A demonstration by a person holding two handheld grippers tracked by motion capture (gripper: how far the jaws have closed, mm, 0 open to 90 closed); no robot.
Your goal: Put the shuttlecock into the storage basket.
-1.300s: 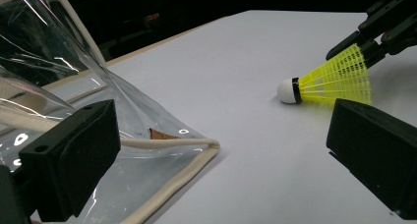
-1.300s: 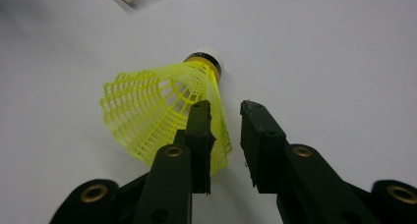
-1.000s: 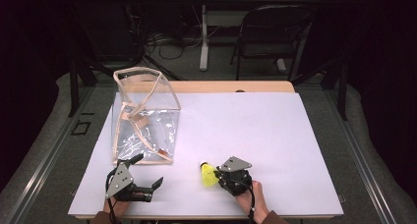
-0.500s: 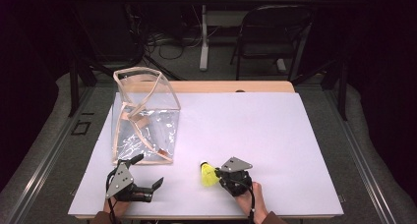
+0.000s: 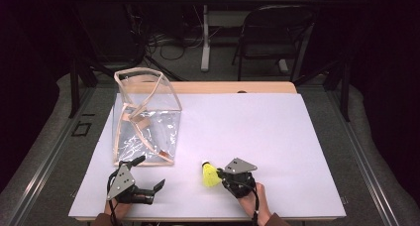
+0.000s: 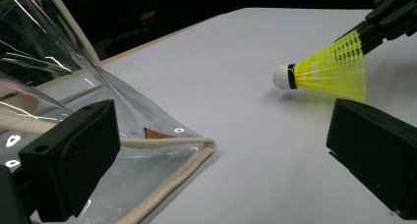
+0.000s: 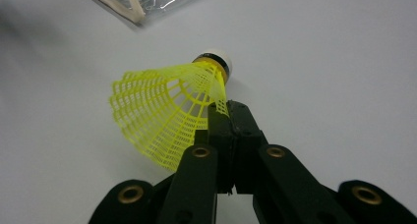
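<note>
Clear plastic bag stands beside the left gripper, jaws released; right gripper pinches the yellow shuttlecock

A neon-yellow mesh skirt, patterned as an open grid, is being shown by the shuttlecock, with a white cap banded in black. The right gripper is being seen in black, with brass-coloured rivets in its arms, and the left gripper in matt black too. The clear bag is being edged in cream piping, with silvery glints across its film and a small tan patch. The worktop is being covered in plain white.
</note>
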